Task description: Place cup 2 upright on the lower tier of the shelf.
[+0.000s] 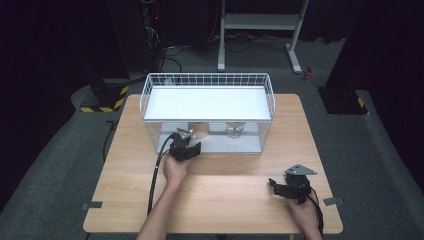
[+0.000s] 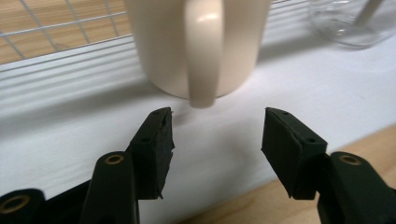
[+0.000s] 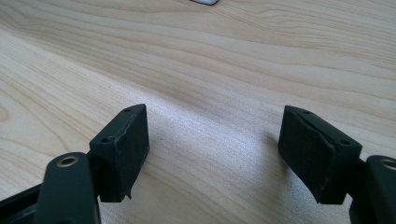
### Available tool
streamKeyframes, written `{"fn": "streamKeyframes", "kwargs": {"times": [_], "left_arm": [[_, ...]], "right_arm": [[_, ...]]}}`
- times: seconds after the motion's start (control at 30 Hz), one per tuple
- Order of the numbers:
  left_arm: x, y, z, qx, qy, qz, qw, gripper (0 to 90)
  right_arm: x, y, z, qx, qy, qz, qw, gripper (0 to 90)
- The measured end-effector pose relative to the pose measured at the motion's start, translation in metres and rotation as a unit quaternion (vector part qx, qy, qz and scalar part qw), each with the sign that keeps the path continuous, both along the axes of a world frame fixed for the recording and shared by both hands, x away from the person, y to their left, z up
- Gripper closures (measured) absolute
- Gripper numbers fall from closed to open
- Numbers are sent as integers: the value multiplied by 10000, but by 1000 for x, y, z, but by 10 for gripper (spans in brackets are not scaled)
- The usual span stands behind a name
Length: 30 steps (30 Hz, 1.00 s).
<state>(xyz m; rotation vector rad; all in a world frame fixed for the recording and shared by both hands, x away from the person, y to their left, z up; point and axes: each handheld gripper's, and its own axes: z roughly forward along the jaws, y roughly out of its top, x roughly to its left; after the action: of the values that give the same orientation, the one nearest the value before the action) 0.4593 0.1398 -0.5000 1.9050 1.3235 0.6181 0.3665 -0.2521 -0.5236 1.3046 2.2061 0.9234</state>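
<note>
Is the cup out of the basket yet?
Not yet. The cream mug stands on the lower shelf of the white wire rack, beside a glass. The left gripper is open, facing its handle. Grabbing and lifting remain. The right gripper waits open over the table.

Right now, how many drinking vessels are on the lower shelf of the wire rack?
2: a cream mug at the shelf's left, handle facing the open left tongs, and a clear glass to its right. The upper shelf may hide more.
</note>
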Motion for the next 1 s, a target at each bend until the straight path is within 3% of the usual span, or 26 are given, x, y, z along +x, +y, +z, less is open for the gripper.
{"fn": "streamKeyframes", "kwargs": {"times": [0.27, 0.33, 0.37, 0.4, 0.43, 0.5, 0.67, 0.7, 0.77, 0.83, 1.0], "left_arm": [[-10, 2, 5, -157, -273, 128, 9994, 389], [-12, 2, 5, -83, -328, 155, 9993, 366], [-14, 0, 4, 18, -458, 171, 9988, 346], [-14, 0, 4, 18, -458, 171, 9988, 324], [-16, -4, 5, 246, -469, 199, 9984, 295], [-17, -4, 5, 293, -442, 168, 9985, 277], [-25, -1, 11, -18, -549, 135, 9984, 247], [-28, 1, 12, -259, -585, 92, 9979, 242], [-32, 1, 13, -420, -683, -2, 9968, 221], [-35, 1, 13, -505, -771, -77, 9957, 213], [-38, 3, 14, -739, -760, -109, 9943, 184]], "right_arm": [[0, 0, 0, 0, 0, 0, 10000, 246], [0, 0, 0, 0, -1, 2, 10000, 247], [0, 0, 0, 0, 0, 2, 10000, 247], [0, 0, 0, 0, 0, 2, 10000, 247], [0, 0, 0, -4, -3, 3, 10000, 247], [0, 0, 0, -2, -1, 1, 10000, 247], [0, 0, 0, 3, 5, -8, 10000, 247], [0, 0, 0, -1, -1, -1, 10000, 246], [0, 0, 0, -5, -4, 3, 10000, 246], [0, 0, 0, -4, -2, 0, 10000, 246], [0, 0, 0, -1, 3, -6, 10000, 246]]}}
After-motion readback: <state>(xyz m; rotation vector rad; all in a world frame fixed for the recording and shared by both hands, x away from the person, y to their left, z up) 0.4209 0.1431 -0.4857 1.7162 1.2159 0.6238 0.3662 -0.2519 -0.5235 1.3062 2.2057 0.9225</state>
